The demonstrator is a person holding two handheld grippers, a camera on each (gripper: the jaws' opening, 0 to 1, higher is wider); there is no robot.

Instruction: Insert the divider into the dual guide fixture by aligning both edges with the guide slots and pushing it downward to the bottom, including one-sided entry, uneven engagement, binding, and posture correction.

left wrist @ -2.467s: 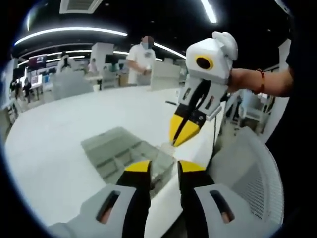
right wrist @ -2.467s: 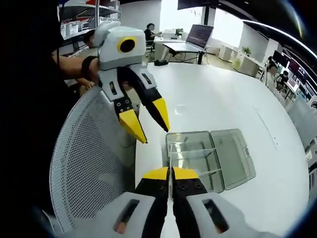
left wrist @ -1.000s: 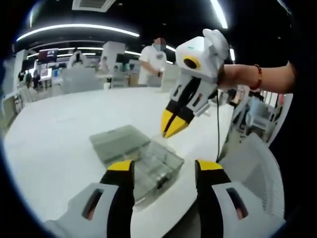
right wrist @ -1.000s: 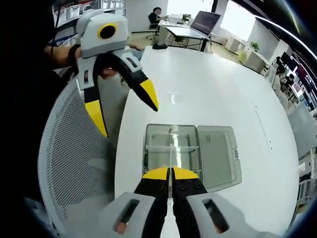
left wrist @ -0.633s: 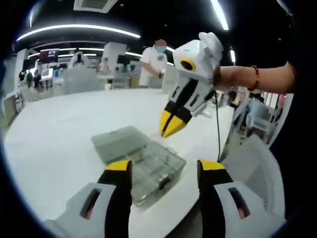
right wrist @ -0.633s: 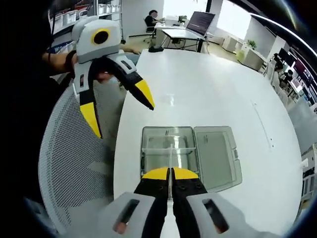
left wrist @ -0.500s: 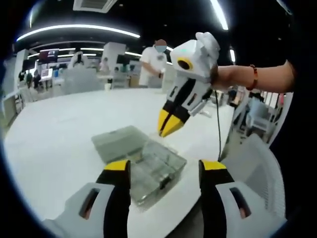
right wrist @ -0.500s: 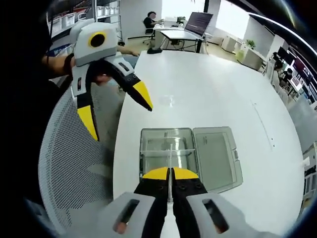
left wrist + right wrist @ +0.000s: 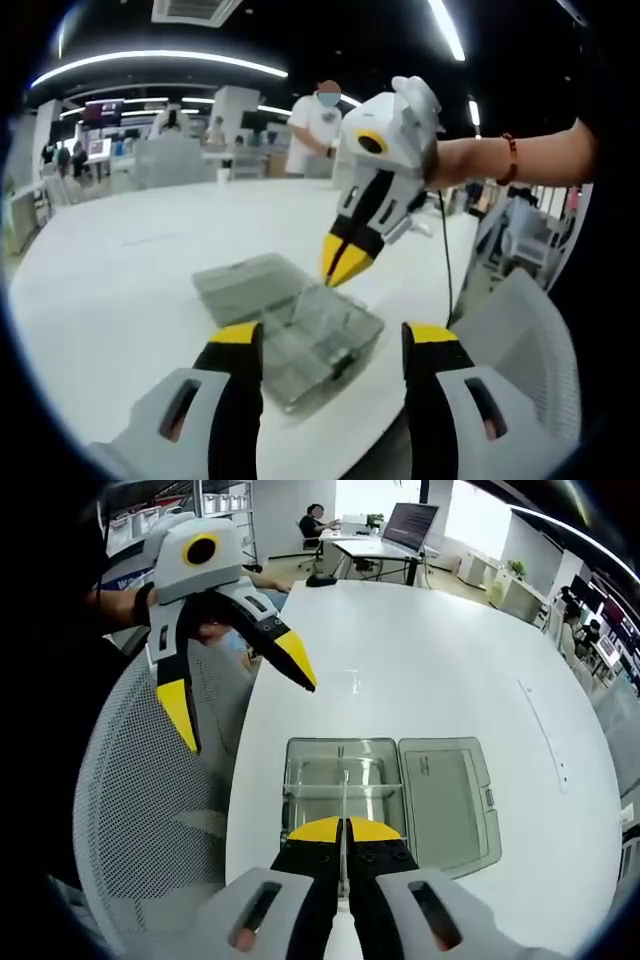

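A clear plastic box (image 9: 312,780), the guide fixture, lies on the white table (image 9: 420,670) with its lid (image 9: 445,795) folded open to one side. My right gripper (image 9: 343,830) is shut on a thin clear divider (image 9: 341,772), seen edge-on and held over the middle of the box. Whether its edges sit in the slots I cannot tell. In the left gripper view the right gripper (image 9: 347,265) points down just above the box (image 9: 305,330). My left gripper (image 9: 332,338) is open wide with nothing in it, hovering near the box's front; it also shows as the left gripper (image 9: 238,685).
A white mesh chair (image 9: 150,810) stands against the table's near edge, the same chair (image 9: 515,350) beside my jaws. A person (image 9: 318,125) stands beyond the table (image 9: 110,260). A laptop (image 9: 405,525) sits on a far desk.
The left gripper's jaws have spread wide since the earliest frame. The right gripper has come down closer to the box with the divider; the views have shifted slightly.
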